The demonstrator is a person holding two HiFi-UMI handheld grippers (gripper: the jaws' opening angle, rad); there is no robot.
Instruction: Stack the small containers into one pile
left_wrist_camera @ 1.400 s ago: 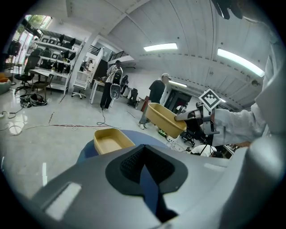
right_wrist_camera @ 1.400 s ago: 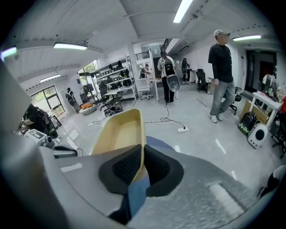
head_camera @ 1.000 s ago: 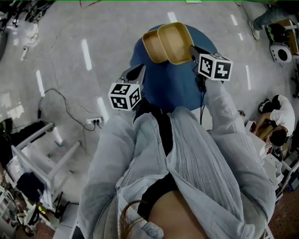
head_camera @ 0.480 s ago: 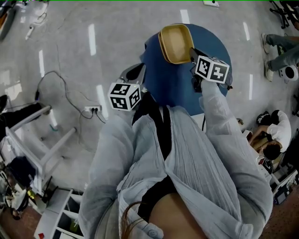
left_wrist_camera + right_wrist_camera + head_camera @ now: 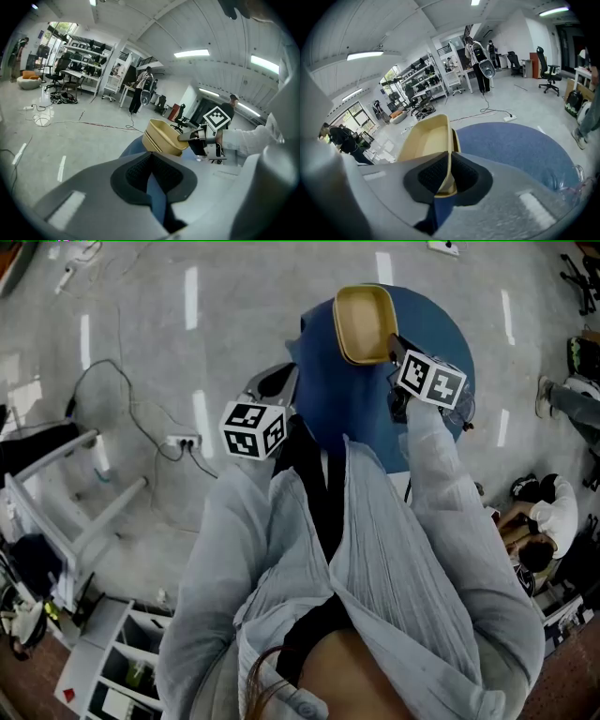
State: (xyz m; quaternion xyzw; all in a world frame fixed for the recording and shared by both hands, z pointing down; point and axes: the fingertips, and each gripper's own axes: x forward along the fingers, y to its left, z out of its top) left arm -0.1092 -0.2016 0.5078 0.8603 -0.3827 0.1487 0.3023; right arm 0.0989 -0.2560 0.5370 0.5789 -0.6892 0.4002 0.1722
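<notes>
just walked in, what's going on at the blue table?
A person works with a handheld tool in each hand. The right tool is clamped on the rim of a yellow tub, which looks nested in a second tub on the round blue table. The left tool is shut, empty, and off to the side.

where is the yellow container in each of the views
Head view: yellow container top centre, on the blue table.
Left gripper view: container mid-frame, beyond the jaws, held by the right gripper.
Right gripper view: container centre-left, its rim between the jaws.
Shared landmark: the blue table.
</notes>
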